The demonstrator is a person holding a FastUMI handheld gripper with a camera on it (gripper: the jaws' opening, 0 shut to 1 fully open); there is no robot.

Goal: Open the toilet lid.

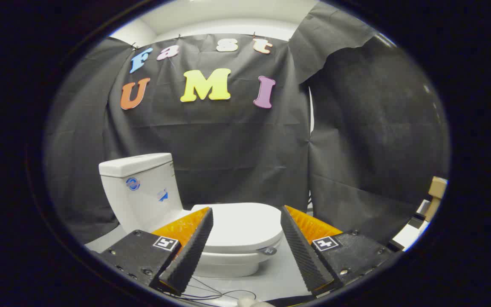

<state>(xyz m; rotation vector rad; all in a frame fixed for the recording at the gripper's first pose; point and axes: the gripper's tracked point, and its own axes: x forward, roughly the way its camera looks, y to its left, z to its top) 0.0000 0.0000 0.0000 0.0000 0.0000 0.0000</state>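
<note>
We are holding gripper (245,238) with fingers spread, empty, facing closed white plastic toilet lid (239,224); risk: pads slipping off lid's smooth rim.

The handheld gripper (245,238) as seen from its own camera: two long wedge-shaped fingers (190,251) with finely ribbed inner faces, the jaws standing wide apart with nothing pressed between them. Each finger is mounted on a flat, dark, matte carriage block (137,256) fastened with small round screws. A square black-and-white fiducial marker (166,243) sits on top of each block. Thin dark cables (211,294) loop beneath the fingers.
</note>
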